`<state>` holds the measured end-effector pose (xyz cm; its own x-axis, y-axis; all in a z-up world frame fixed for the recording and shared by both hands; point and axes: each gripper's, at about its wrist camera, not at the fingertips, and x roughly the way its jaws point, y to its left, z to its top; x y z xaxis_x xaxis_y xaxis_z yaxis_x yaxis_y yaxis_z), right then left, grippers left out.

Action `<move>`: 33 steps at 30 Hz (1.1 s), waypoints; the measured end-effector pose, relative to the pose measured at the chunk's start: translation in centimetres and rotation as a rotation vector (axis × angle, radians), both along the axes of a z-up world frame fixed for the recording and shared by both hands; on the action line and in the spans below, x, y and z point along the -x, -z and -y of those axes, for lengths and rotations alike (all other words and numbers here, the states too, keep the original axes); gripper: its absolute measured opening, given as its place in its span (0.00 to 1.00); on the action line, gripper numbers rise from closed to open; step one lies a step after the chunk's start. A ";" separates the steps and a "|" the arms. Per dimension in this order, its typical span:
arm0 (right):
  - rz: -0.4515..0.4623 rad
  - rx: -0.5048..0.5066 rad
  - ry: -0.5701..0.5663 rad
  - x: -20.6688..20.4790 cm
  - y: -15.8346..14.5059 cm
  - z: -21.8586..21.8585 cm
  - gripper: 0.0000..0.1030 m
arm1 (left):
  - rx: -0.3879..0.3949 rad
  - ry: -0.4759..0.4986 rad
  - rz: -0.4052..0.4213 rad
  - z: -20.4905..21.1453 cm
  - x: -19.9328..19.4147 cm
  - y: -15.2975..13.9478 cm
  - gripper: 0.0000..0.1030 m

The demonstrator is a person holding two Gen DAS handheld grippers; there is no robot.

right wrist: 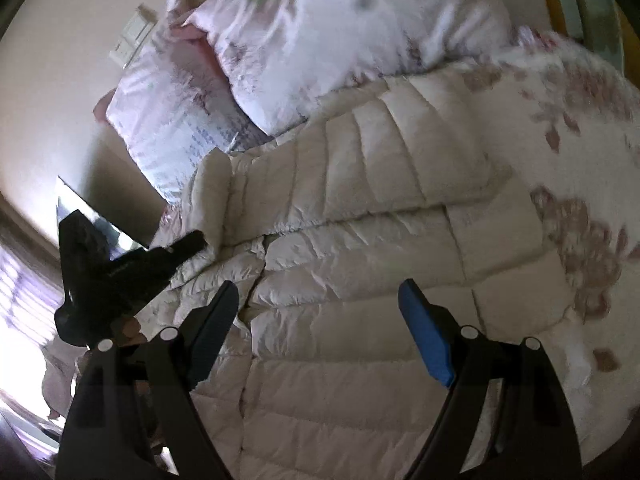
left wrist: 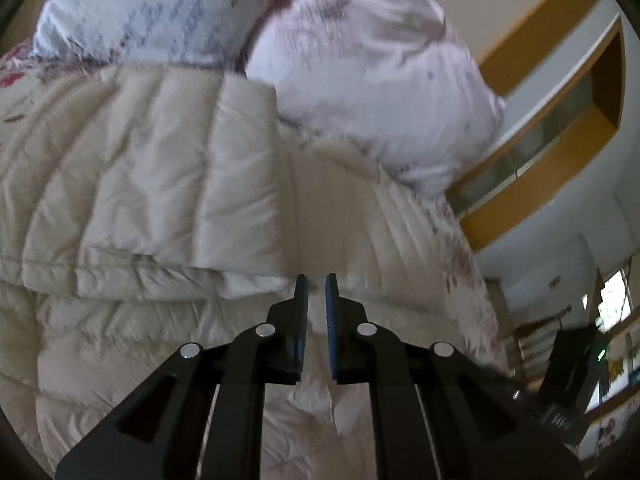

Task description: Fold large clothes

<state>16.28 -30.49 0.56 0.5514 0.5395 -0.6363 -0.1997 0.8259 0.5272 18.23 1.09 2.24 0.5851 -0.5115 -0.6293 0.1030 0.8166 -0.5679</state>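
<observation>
**Puffy jacket half-folded on the bed – where this could get messy**

The cream puffer jacket (right wrist: pixel 360 240) is laid flat on the floral bedspread (right wrist: pixel 580 128), just below the pale pink pillows (right wrist: pixel 320 40). One panel or sleeve is already seen doubled across the jacket's upper half, so a thick ridge is formed across it.

Gripper state first. The left gripper (left wrist: pixel 316 292) is seen nearly closed, with only a thin slit between the blue pads and nothing pinched in it; it is hovering just over the folded edge of the jacket. The right gripper (right wrist: pixel 320 300) is held wide open above the jacket's lower half, nothing gripped either. So the jacket is not held by anything right now.

What could go wrong, as a guess:
- The shell looks slick and shiny, so a shallow pinch could be slipped out of mid-lift.
- The fill is lofty and springy. The fold could be pushed back open unless it is pressed down.
- Only the top layer might get grabbed at the ridge, and the fold dragged apart.
- The bedspread beside the jacket could be caught along with it, since both are soft and pale.

Texture-wise: quilted into horizontal channels, pillowy, crinkled at the seams, with rounded bulky edges.
</observation>
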 end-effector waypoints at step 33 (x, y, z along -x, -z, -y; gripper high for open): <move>0.303 0.598 -0.386 -6.6 1.4 -26.4 0.03 | -0.166 -0.206 0.099 -10.1 12.0 2.7 0.61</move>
